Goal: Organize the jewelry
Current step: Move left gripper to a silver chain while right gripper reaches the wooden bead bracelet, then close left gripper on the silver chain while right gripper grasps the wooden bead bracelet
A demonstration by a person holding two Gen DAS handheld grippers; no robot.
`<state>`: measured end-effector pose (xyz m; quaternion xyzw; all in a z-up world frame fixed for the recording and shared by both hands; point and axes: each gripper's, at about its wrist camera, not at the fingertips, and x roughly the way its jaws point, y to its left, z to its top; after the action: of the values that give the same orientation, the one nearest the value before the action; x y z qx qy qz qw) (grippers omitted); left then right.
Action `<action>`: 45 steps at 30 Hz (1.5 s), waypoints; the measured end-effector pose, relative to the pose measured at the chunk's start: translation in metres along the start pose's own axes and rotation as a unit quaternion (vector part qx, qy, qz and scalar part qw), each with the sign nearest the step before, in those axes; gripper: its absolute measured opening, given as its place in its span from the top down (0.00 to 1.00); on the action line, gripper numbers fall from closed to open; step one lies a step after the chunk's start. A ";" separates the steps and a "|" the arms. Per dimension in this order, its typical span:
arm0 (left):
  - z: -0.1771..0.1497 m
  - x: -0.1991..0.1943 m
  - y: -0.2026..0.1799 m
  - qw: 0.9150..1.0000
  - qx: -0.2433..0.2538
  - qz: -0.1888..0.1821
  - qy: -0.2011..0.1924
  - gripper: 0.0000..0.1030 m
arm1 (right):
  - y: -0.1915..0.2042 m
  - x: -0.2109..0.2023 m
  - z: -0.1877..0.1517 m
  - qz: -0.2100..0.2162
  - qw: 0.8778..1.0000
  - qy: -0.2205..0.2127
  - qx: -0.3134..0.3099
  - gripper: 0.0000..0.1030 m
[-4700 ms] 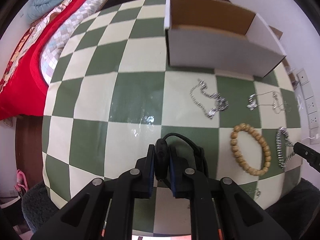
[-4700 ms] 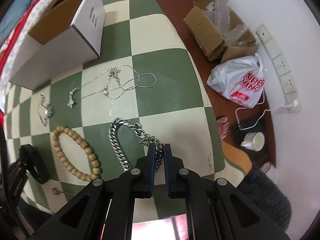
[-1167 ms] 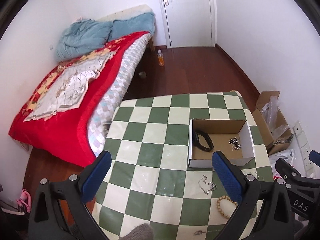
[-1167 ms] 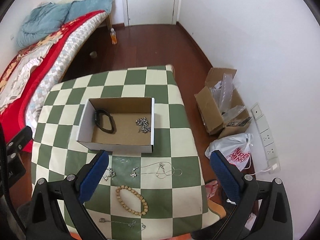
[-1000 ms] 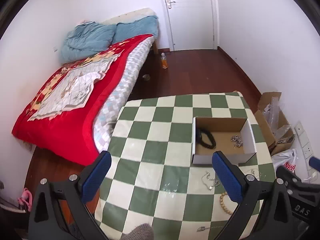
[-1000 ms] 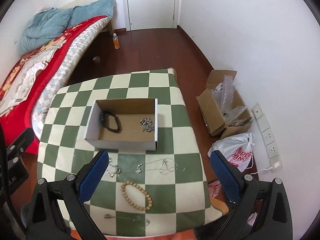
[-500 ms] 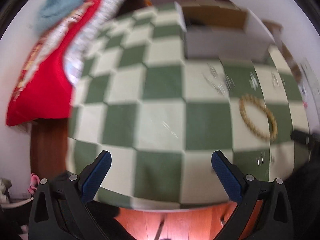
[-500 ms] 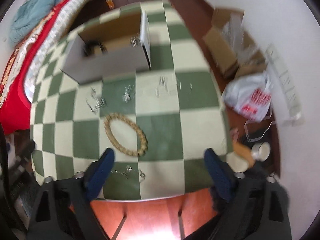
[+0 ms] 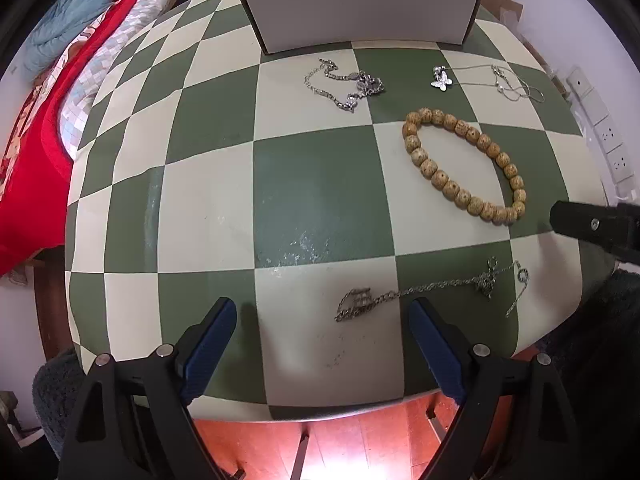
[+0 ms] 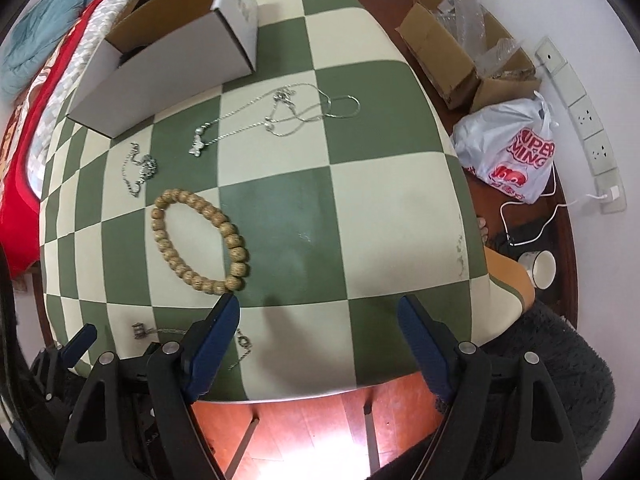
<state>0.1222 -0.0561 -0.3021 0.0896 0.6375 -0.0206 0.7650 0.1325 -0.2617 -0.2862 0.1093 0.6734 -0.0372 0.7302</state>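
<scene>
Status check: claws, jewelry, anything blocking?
Both claws, left and right, open, empty. Bead bracelet and three chains still on table. Nothing blocking.

a round bracelet of tan wooden beads (image 9: 464, 166) lies flat as an open oval on a green and cream checked table (image 9: 320, 184). beyond it, a short silver chain bracelet (image 9: 346, 84) lies bunched in loose curves, and beside that a fine silver necklace with a butterfly pendant (image 9: 486, 80) lies in thin loops. both sit just in front of an open white cardboard box (image 9: 360, 10). near the table's front edge, a thin silver chain with small charms (image 9: 432, 292) lies stretched out sideways, well apart from the rest.
</scene>
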 end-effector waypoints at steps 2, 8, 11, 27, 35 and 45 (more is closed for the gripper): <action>0.001 0.000 -0.001 1.000 -0.002 -0.004 -0.002 0.15 | -0.002 0.002 0.001 0.001 1.000 0.002 0.004 0.19; 0.002 -0.004 -0.002 0.999 -0.008 -0.045 -0.010 0.45 | -0.006 0.010 0.003 0.003 1.000 0.007 0.010 0.19; 0.002 -0.010 -0.011 0.998 0.011 -0.061 -0.017 0.76 | -0.006 0.011 0.004 0.003 1.000 0.008 0.012 0.19; 0.012 -0.021 0.062 0.998 -0.051 -0.031 -0.026 0.94 | 0.008 0.009 0.016 0.047 0.999 0.000 0.015 0.19; 0.019 -0.032 0.081 0.996 -0.076 -0.025 -0.038 0.94 | 0.043 0.012 0.030 0.018 0.999 -0.022 -0.026 0.35; 0.023 -0.031 0.063 0.997 -0.069 -0.031 -0.036 0.94 | 0.066 0.010 0.025 -0.039 0.994 -0.039 -0.093 0.91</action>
<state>0.1477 -0.0001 -0.2604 0.0164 0.6115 -0.0038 0.7910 0.1714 -0.2015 -0.2873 0.0123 0.6486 -0.0071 0.7610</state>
